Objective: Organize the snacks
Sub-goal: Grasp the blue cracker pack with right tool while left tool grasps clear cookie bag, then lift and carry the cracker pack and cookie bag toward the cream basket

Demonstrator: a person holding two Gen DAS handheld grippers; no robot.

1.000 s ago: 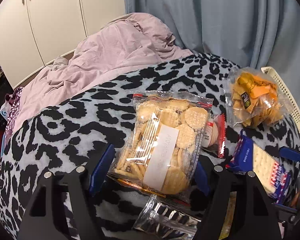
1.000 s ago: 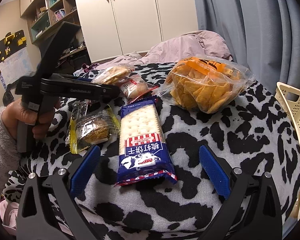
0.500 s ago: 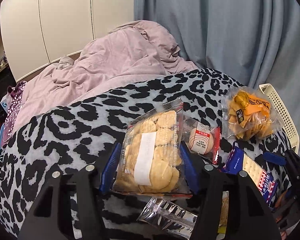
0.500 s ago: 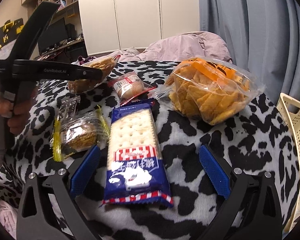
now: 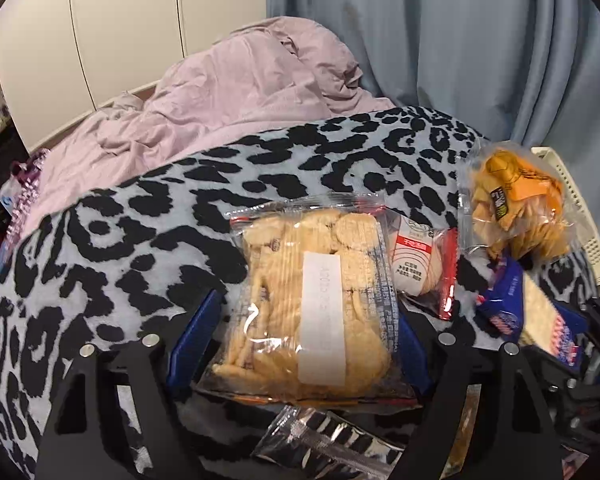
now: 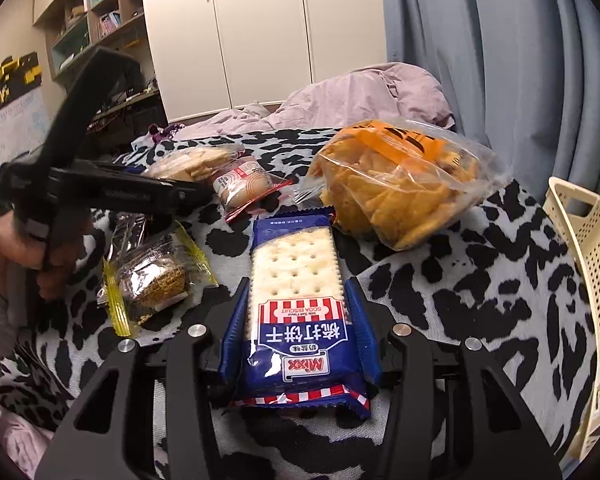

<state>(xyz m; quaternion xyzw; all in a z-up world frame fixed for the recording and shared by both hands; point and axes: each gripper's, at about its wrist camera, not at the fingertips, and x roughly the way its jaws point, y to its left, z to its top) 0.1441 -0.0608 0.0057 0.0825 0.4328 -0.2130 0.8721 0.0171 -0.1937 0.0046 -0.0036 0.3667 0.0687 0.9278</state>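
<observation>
**Both grippers at a packet, basket waiting at the edge**

Leopard-print bedding point(image 6: 440, 280) carried the whole spread of snacks, with a mauve duvet point(image 5: 228, 92) heaped behind it and a blue curtain point(image 5: 460, 40) beyond.

At the centre of the right wrist view lay the soda biscuit pack point(image 6: 296, 300), blue with a red-striped band. The right gripper point(image 6: 296, 312) had just been closing on it, and its blue pads pressed against both long sides of the pack, which rested on the bedding.

To the left, the clear bag of round crackers point(image 5: 312, 304) sat between the fingers of the left gripper point(image 5: 304, 320). Those jaws had just been opening: the right pad was at the bag's edge, the left pad stood apart from it, so the bag looked loosely bracketed rather than held.

Around these lay a small red-edged bun packet point(image 5: 420, 264), a yellow-edged cake wrapper point(image 6: 156, 276), a silvery sachet point(image 5: 324, 444) and a big bag of orange chips point(image 6: 396, 184). A cream perforated basket point(image 6: 584, 264) stood at the right edge, well apart from the biscuits.

The step in hand looked like the pick-up. Next, probably, the right hand would need a firm lift and a carry over to the basket, clearing the chip bag; the left would have to close again before lifting anything.
</observation>
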